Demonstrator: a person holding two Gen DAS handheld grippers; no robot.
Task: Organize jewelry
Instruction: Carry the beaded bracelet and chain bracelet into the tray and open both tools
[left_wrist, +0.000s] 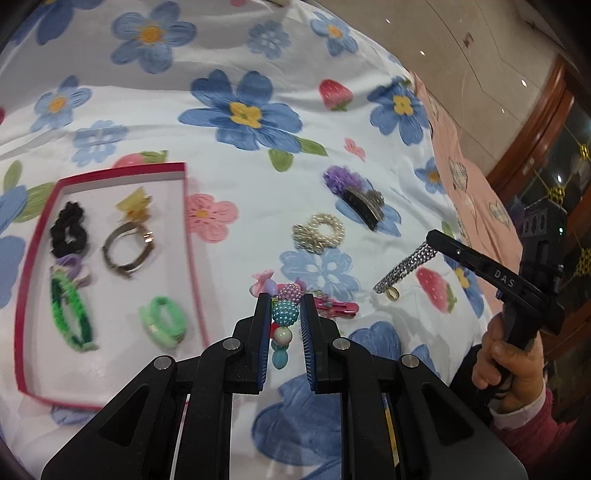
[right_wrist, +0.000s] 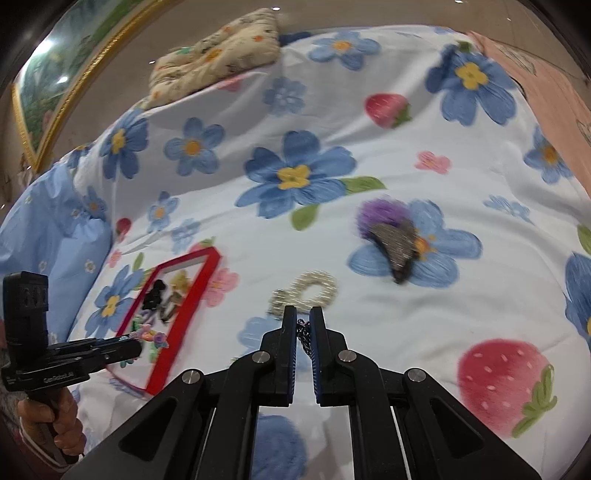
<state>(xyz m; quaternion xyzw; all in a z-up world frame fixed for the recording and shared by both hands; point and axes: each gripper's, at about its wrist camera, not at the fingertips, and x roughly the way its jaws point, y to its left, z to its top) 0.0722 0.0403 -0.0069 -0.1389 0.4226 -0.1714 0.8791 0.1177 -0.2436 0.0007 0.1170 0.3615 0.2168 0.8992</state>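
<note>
Red-rimmed shallow box (left_wrist: 184, 206) lay on the bed's flowered quilt (left_wrist: 229, 66), at the left of the left wrist view. Inside it: a black scrunchie (left_wrist: 68, 230), a yellow claw clip (left_wrist: 135, 206), a metal bangle (left_wrist: 127, 251), a small purple tie (left_wrist: 72, 266), a green braided band (left_wrist: 70, 317) and a pale green hair tie (left_wrist: 162, 325).

Left gripper (left_wrist: 286, 310) had its fingers drawn narrow on a beaded bracelet (left_wrist: 284, 314); blue and purple pearl-cluster beads sat between the pads, smaller beads hanging below. The right wrist view showed that bracelet held clear of the quilt, in front of the box's near corner.

Right gripper (right_wrist: 303, 321) had its fingers nearly together on a dark metal chain (right_wrist: 303, 334). From the left wrist view the chain hung from the fingertips, a small gold ring (left_wrist: 392, 294) at its low end, above the quilt.

Loose on the quilt: a pearl hair tie (left_wrist: 321, 230), a purple-and-black hair clip (left_wrist: 356, 197) beyond it, and pink clips (left_wrist: 338, 308) just right of the left fingers. A person's hand (left_wrist: 506, 365) gripped the right gripper's handle, a pink sleeve at the wrist.
</note>
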